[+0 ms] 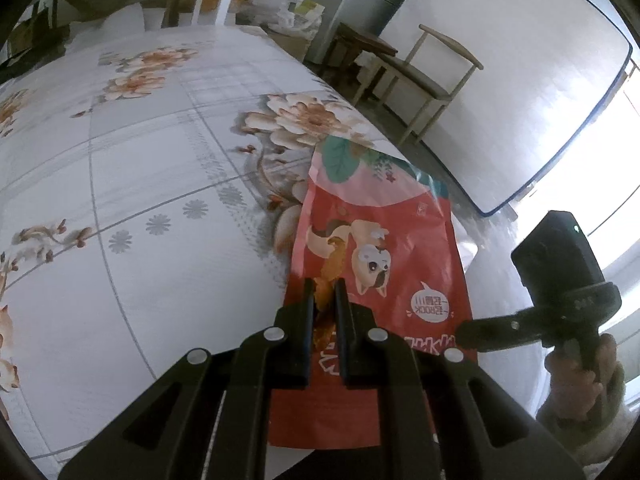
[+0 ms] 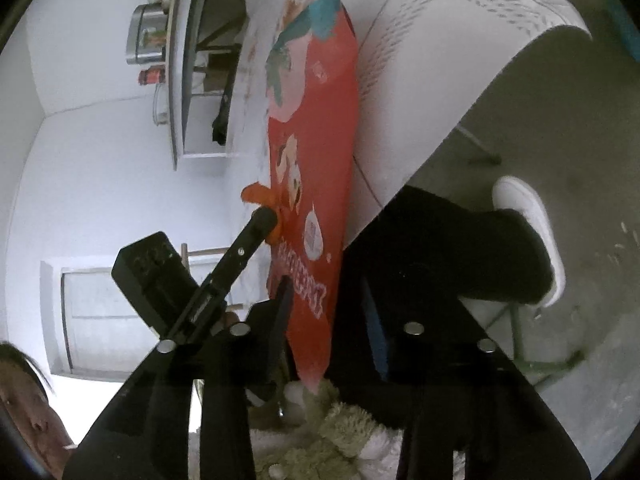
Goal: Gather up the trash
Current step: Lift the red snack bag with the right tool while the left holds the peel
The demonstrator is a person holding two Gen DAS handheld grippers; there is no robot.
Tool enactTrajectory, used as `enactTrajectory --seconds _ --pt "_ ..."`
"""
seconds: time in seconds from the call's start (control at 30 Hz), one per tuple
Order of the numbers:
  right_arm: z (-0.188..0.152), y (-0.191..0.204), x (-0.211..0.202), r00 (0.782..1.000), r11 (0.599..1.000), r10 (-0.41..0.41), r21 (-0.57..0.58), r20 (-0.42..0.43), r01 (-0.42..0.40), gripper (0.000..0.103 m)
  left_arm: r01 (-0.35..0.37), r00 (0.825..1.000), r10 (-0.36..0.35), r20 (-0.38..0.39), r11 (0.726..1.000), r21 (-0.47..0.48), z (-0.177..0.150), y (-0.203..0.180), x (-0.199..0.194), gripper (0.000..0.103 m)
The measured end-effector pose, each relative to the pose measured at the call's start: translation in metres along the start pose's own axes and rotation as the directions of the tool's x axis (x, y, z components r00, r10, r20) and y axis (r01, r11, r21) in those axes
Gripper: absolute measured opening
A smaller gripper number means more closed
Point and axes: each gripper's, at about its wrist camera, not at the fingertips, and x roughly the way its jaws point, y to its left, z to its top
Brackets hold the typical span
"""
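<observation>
A red snack bag (image 1: 380,260) printed with a cartoon dog lies at the corner of the flowered tablecloth (image 1: 160,160), its lower end hanging past the edge. My left gripper (image 1: 324,284) hovers over the bag's left side, shut on a small orange scrap (image 1: 323,298). In the right wrist view the bag (image 2: 316,140) runs between the fingers of my right gripper (image 2: 326,284). One finger lies against its printed face and a dark gap shows on the other side. From there the left gripper (image 2: 266,216) and its orange scrap (image 2: 256,194) stand beside the bag. The right gripper (image 1: 466,334) reaches the bag's lower right edge.
A wooden chair (image 1: 424,76), a tall grey cabinet (image 1: 360,12) and a big white panel (image 1: 520,80) stand beyond the table's right edge. Under the table edge are a dark trouser leg and a white shoe (image 2: 532,232). A shelf with pots (image 2: 148,36) is farther off.
</observation>
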Motion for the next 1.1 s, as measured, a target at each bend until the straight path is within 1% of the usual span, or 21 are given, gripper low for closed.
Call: enactTrajectory --seconds 0.03,0.07,0.13,0.2,0.23,0.33,0.43,0.53,0.67,0.73,0.83,0.97,1.03,1.1 --pt "0.001 0.004 0.002 1.000 1.000 0.004 -0.004 -0.001 -0.004 0.023 -0.004 1.000 0.004 0.000 1.000 0.006 0.000 -0.001 0.000 0.009" --pt "0.001 0.009 0.002 1.000 1.000 0.011 -0.021 -0.005 -0.011 0.022 -0.008 1.000 0.008 -0.001 1.000 0.010 0.001 -0.001 0.001 0.009" --pt "-0.003 0.019 -0.004 1.000 0.997 0.003 -0.075 -0.004 -0.004 0.016 -0.007 1.000 0.007 0.000 1.000 0.010 0.001 -0.001 0.001 0.009" --pt "-0.004 0.030 -0.005 1.000 0.993 -0.010 -0.120 0.015 0.012 0.014 -0.003 1.000 0.003 0.000 1.000 0.006 0.001 0.000 0.002 0.009" --pt "-0.003 0.037 -0.008 0.999 0.988 -0.027 -0.152 0.034 0.032 0.014 -0.004 1.000 0.004 0.001 1.000 0.007 0.001 -0.001 0.002 0.009" --pt "0.005 0.045 -0.005 0.992 0.975 -0.090 -0.194 0.090 0.106 0.013 -0.011 1.000 0.011 0.003 1.000 0.013 0.001 -0.002 0.003 0.009" --pt "0.010 0.041 -0.004 0.983 0.967 -0.136 -0.197 0.126 0.159 0.012 -0.013 1.000 0.013 0.001 1.000 0.014 0.002 -0.002 0.003 0.009" --pt "0.016 0.038 0.002 0.979 0.965 -0.148 -0.196 0.141 0.174 0.011 -0.013 1.000 0.013 0.002 1.000 0.015 0.001 -0.003 0.003 0.009" --pt "0.017 0.037 0.009 0.969 0.958 -0.186 -0.186 0.165 0.216 0.011 -0.015 1.000 0.015 0.007 1.000 0.013 -0.001 -0.005 0.003 0.009" --pt "0.018 0.036 0.009 0.967 0.958 -0.190 -0.183 0.171 0.220 0.006 -0.015 1.000 0.015 0.007 1.000 0.014 -0.001 -0.005 0.003 0.009" --pt "0.016 0.039 0.012 0.960 0.951 -0.202 -0.196 0.195 0.240 0.002 -0.024 1.000 0.024 0.009 1.000 0.013 0.000 -0.006 0.003 0.009" --pt "0.012 0.052 0.012 0.946 0.927 -0.223 -0.248 0.235 0.281 0.001 -0.058 0.998 0.058 0.023 0.998 0.026 -0.002 -0.012 0.003 0.009" --pt "0.011 0.055 0.012 0.946 0.926 -0.212 -0.258 0.245 0.274 0.001 -0.059 0.998 0.058 0.024 0.998 0.016 0.000 -0.011 0.002 0.009" --pt "0.012 0.056 0.011 0.946 0.928 -0.201 -0.260 0.253 0.267 0.001 -0.080 0.996 0.080 0.031 0.997 0.010 0.001 -0.011 0.000 0.009"
